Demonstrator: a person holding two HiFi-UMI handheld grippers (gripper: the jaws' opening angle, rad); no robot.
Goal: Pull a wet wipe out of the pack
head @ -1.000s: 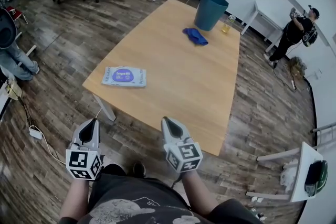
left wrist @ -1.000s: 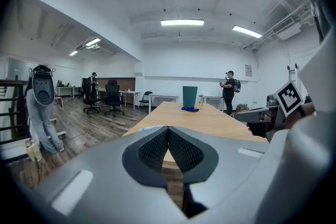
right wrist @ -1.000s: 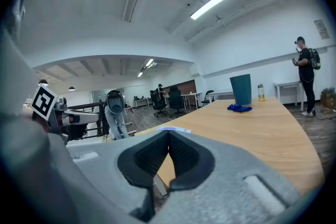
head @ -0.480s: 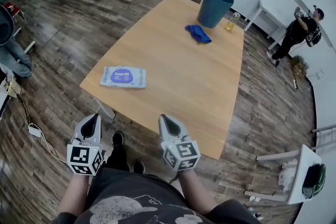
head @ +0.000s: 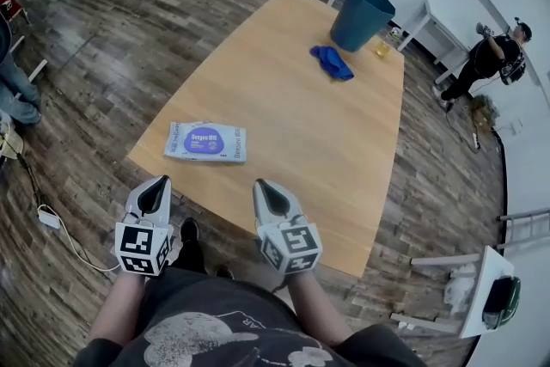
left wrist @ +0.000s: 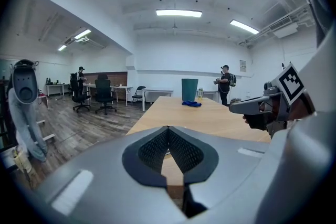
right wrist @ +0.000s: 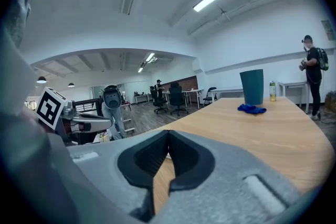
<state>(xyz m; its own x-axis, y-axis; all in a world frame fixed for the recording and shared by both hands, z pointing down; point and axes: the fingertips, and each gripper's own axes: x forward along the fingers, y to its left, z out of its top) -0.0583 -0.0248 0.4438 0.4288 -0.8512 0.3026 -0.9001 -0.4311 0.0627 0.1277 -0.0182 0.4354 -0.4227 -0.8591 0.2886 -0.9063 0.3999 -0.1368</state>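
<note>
Nearing the flat white-and-purple wipe pack at centre-left, the grey left gripper and right gripper — jaws closed on nothing — sit closer now; pulling hasn't begun.

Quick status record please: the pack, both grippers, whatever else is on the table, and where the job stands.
wet wipe pack: lying flat near the near-left corner of the table, nothing touching it
left gripper: shut, empty, by the table's near edge, short of the pack
right gripper: shut, empty, by the near edge, right of the pack
far end of table: blue cloth, teal bin, small bottle
job: no wipe pulled out yet
</note>
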